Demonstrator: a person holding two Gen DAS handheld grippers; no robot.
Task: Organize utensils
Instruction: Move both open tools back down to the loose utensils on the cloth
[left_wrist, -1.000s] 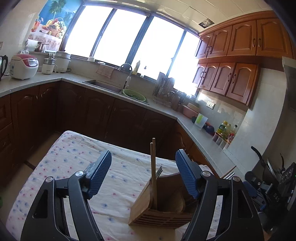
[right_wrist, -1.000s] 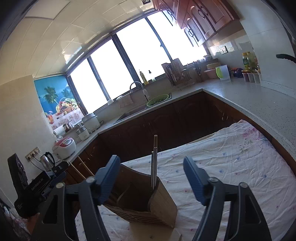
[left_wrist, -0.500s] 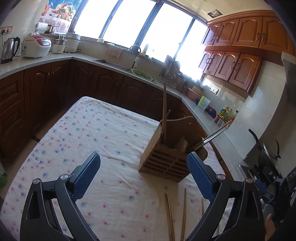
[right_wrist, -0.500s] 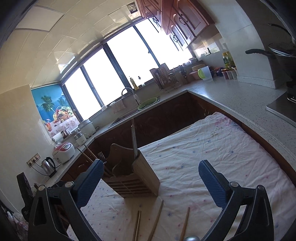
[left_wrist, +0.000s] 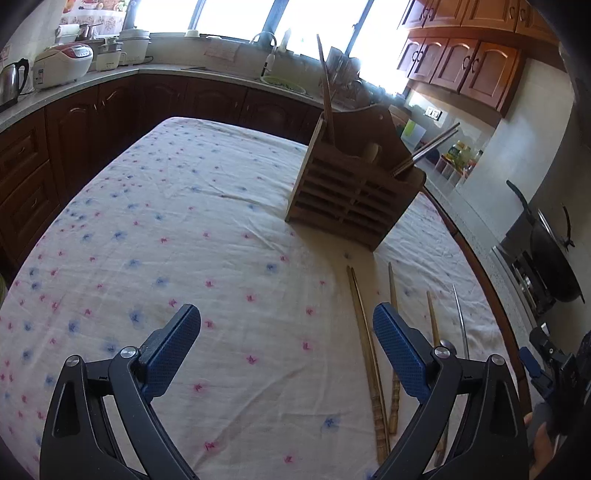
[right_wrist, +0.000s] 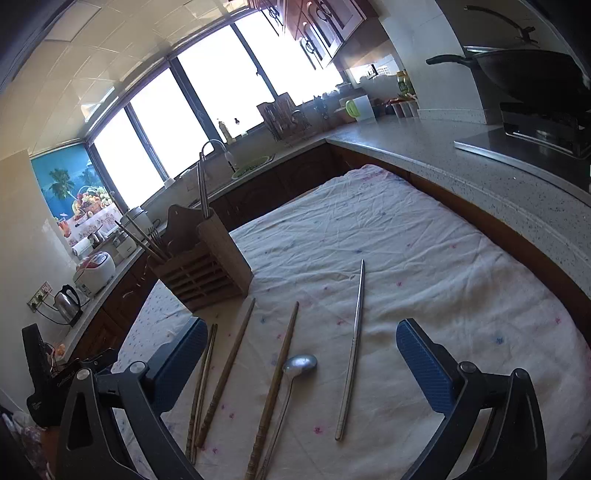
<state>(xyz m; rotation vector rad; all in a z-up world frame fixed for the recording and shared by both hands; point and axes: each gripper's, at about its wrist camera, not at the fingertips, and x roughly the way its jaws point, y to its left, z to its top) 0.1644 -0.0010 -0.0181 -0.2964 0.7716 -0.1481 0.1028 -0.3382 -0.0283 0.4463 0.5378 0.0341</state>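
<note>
A slatted wooden utensil holder (left_wrist: 351, 192) (right_wrist: 203, 269) stands on the flowered tablecloth (left_wrist: 166, 240) with chopsticks and a fork sticking out of it. On the cloth in front of it lie several wooden chopsticks (left_wrist: 365, 350) (right_wrist: 225, 373), a metal chopstick (right_wrist: 352, 350) and a metal spoon (right_wrist: 299, 363). My left gripper (left_wrist: 286, 343) hangs open above bare cloth, the wooden chopsticks just inside its right finger. My right gripper (right_wrist: 301, 354) is open over the loose utensils, with the spoon and chopsticks below the gap between its fingers. Neither holds anything.
Dark wood cabinets and a speckled counter (right_wrist: 461, 162) wrap around the table. A wok (right_wrist: 528, 74) sits on a stove at the right. A rice cooker (left_wrist: 62, 64), a kettle (left_wrist: 11, 79) and a sink (right_wrist: 251, 168) line the far counter.
Both grippers have pulled back from the utensil holder, tilted downward and opened wider. The loose chopsticks and spoon on the cloth have come into view under them.
</note>
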